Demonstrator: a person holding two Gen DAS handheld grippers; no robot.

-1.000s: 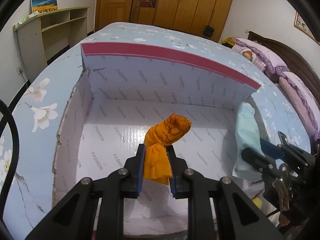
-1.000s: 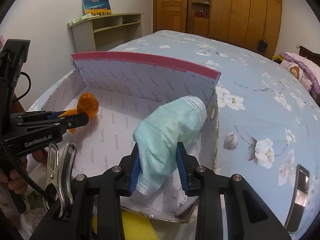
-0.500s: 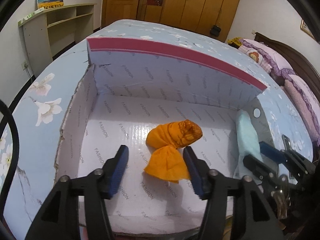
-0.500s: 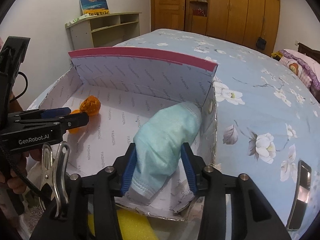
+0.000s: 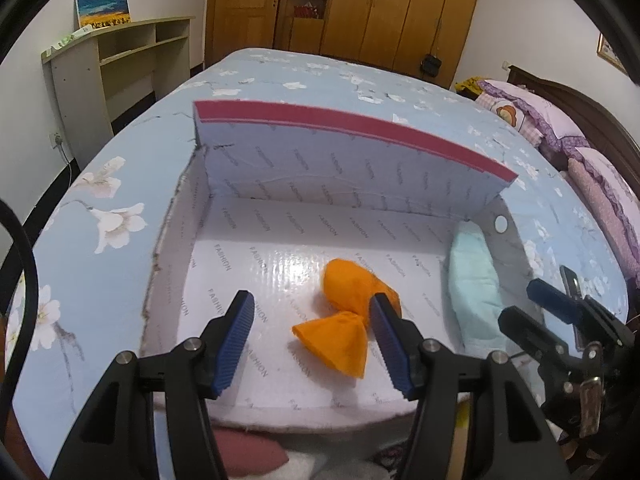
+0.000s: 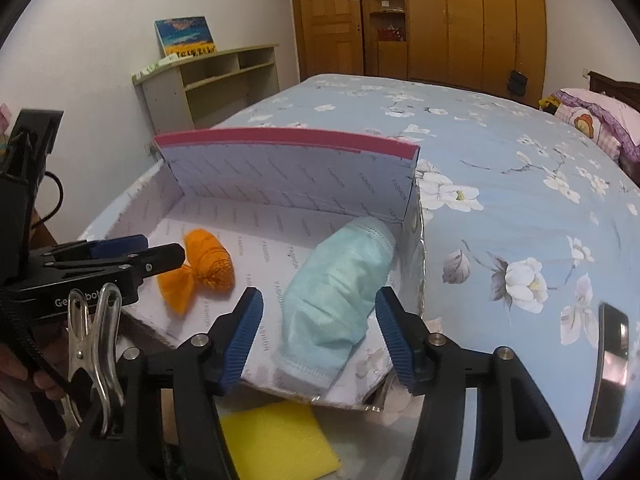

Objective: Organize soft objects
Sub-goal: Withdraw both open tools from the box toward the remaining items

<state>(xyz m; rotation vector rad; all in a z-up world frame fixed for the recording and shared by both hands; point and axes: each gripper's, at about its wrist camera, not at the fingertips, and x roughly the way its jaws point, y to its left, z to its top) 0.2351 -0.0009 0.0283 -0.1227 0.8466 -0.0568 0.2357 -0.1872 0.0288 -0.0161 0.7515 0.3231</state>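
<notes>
An orange cloth bundle (image 5: 347, 316) lies on the floor of a white open box (image 5: 280, 184) with a red-edged raised lid; it also shows in the right wrist view (image 6: 204, 268). A light blue-green mask roll (image 6: 340, 288) lies against the box's right wall (image 5: 474, 284). My left gripper (image 5: 314, 344) is open, empty, at the box's near edge with the orange bundle by its right finger. My right gripper (image 6: 318, 340) is open, empty, its fingers either side of the mask's near end without touching.
The box (image 6: 288, 184) sits on a bed with a blue floral cover (image 6: 500, 168). A yellow sponge (image 6: 276, 444) lies below the box's near edge. A phone (image 6: 608, 368) lies on the bed at right. A reddish cloth (image 5: 248, 452) lies below the box.
Both grippers opened and let go: the orange bundle dropped onto the box floor, the mask settled by the right wall. Both grippers pulled back toward the near edge.
</notes>
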